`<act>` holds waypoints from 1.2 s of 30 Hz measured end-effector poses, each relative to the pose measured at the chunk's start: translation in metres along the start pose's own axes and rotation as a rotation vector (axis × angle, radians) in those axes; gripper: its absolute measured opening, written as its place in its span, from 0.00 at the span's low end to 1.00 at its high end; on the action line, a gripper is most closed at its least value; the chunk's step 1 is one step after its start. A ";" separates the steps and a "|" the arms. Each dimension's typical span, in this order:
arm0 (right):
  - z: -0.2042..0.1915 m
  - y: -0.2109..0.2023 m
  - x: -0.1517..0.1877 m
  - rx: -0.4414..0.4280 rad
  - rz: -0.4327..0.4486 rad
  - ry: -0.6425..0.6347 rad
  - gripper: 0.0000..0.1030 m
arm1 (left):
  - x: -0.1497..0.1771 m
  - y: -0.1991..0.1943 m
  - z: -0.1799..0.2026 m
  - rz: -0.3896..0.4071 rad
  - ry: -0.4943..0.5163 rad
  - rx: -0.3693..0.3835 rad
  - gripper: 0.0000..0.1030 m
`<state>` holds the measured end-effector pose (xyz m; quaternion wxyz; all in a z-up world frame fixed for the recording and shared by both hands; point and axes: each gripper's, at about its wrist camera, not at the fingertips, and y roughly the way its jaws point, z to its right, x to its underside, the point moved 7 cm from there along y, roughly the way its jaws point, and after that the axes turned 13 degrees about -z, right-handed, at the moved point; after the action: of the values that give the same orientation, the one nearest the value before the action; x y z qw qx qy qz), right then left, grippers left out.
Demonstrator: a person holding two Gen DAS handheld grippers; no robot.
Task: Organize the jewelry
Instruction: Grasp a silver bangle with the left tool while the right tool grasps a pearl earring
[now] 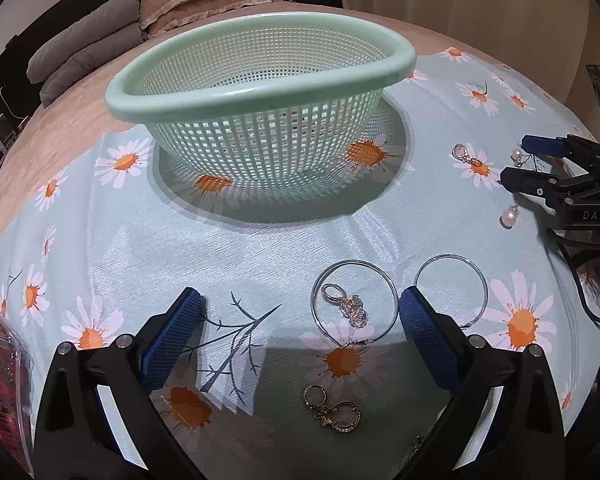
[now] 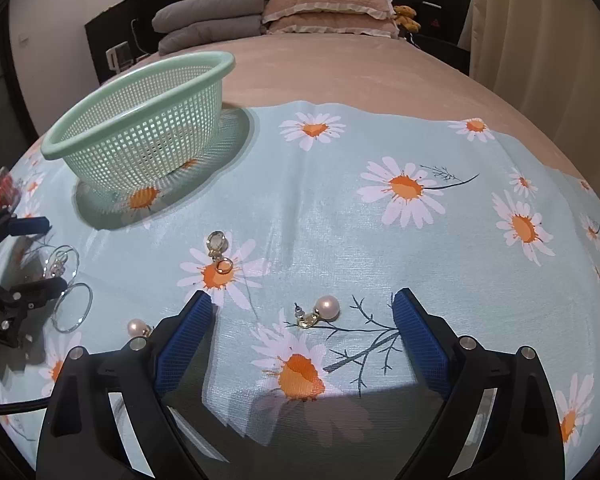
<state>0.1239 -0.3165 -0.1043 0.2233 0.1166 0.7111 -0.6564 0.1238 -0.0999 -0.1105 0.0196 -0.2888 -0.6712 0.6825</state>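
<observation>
Left wrist view showed me my left claw [image 1: 300, 308] spread apart above two silver hoops [image 1: 354, 303], a crystal charm inside one, and a gold earring [image 1: 334, 408] nearer the camera. Only the right wrist view showed my right claw [image 2: 303, 310], also apart, framing a pearl earring [image 2: 320, 310] on the daisy cloth [image 2: 340, 220]; the green basket [image 2: 140, 120] sat far left.

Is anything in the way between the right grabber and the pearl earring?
No. The right gripper is open, and the pearl earring lies on the daisy cloth right between its fingers. Only bare cloth shows around it.
</observation>
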 end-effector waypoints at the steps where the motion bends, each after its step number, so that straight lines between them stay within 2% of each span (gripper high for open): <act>1: 0.000 0.000 0.000 -0.001 -0.001 0.001 0.86 | 0.001 0.000 0.000 0.004 0.003 -0.003 0.94; 6: -0.002 0.002 0.001 0.020 0.003 -0.009 0.86 | 0.003 -0.002 0.005 0.031 0.032 -0.001 0.89; 15: -0.002 0.000 0.007 0.029 0.034 -0.001 0.85 | 0.006 -0.006 0.014 0.043 0.077 0.037 0.68; 17: -0.003 -0.002 0.007 0.021 0.037 -0.001 0.84 | 0.006 -0.008 0.017 0.045 0.091 0.049 0.59; 19: -0.005 -0.003 0.008 0.004 0.042 -0.010 0.67 | 0.007 -0.009 0.021 0.045 0.110 0.061 0.51; 20: -0.006 -0.003 0.009 -0.005 0.041 -0.013 0.62 | 0.007 -0.009 0.025 0.045 0.119 0.066 0.46; 21: -0.008 -0.003 0.009 -0.013 0.040 -0.018 0.60 | 0.007 -0.009 0.026 0.045 0.125 0.068 0.45; 23: -0.010 -0.004 0.010 -0.027 0.039 -0.025 0.49 | 0.006 -0.009 0.027 0.045 0.121 0.068 0.45; 25: -0.015 -0.004 0.012 -0.053 0.039 -0.038 0.33 | 0.006 -0.010 0.027 0.046 0.115 0.071 0.45; 26: -0.016 -0.004 0.012 -0.061 0.039 -0.043 0.29 | 0.006 -0.010 0.027 0.048 0.113 0.070 0.45; 30: -0.020 -0.005 0.012 -0.086 0.040 -0.054 0.19 | 0.006 -0.011 0.026 0.046 0.103 0.082 0.44; 36: -0.018 -0.008 0.012 -0.103 0.042 -0.038 0.18 | 0.005 -0.014 0.023 0.031 0.090 0.097 0.44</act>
<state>0.1067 -0.3009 -0.1018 0.2561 0.1076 0.7370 -0.6162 0.1051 -0.1173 -0.1014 0.0534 -0.3283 -0.6312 0.7007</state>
